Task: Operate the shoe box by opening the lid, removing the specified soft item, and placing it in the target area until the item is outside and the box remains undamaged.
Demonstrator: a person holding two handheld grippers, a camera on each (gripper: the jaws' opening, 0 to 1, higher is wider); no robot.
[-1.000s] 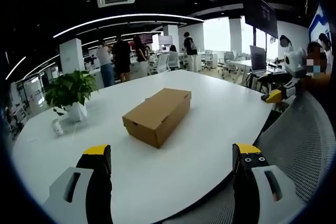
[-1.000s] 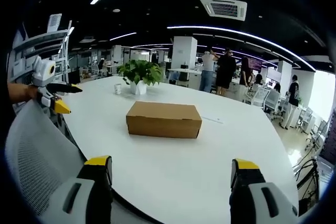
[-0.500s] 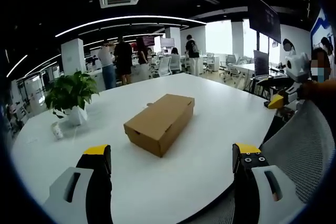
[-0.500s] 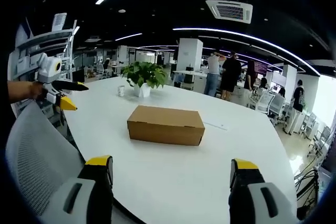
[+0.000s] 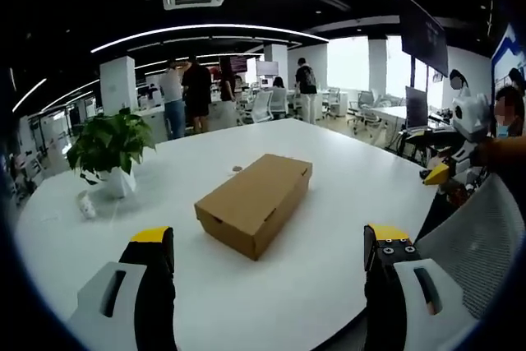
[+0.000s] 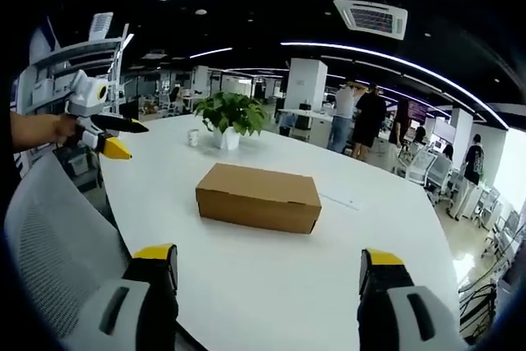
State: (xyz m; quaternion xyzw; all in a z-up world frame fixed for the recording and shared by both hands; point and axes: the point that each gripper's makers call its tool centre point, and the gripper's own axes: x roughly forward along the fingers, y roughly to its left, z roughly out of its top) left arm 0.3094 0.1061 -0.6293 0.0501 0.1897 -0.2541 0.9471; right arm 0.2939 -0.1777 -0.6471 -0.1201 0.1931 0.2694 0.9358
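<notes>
Box: shoe box (image 5: pixel 253 202) closed on table (image 5: pixel 345 178), untouched.
Left gripper (image 5: pixel 269 246): wide apart, empty.
Right gripper (image 6: pixel 268 262): wide apart, empty.
Progress: 0 steps done; lid, item, placement remain.

The shoe box (image 5: pixel 253 203) (image 6: pixel 258 196) looks like plain brown cardboard, matt and unprinted, and it lies on a table (image 5: pixel 345 170) (image 6: pixel 271 269) whose white top is smooth with a faint sheen. The chair back (image 6: pixel 49 240) (image 5: pixel 472 240) is a grey woven mesh, visibly open and rough. Both the left gripper (image 5: pixel 269 246) and the right gripper (image 6: pixel 268 260) have light grey moulded plastic bodies, black jaws and yellow tips of satin finish; the potted plant (image 5: pixel 109 147) (image 6: pixel 230 113) has glossy green leaves in a smooth white pot.
</notes>
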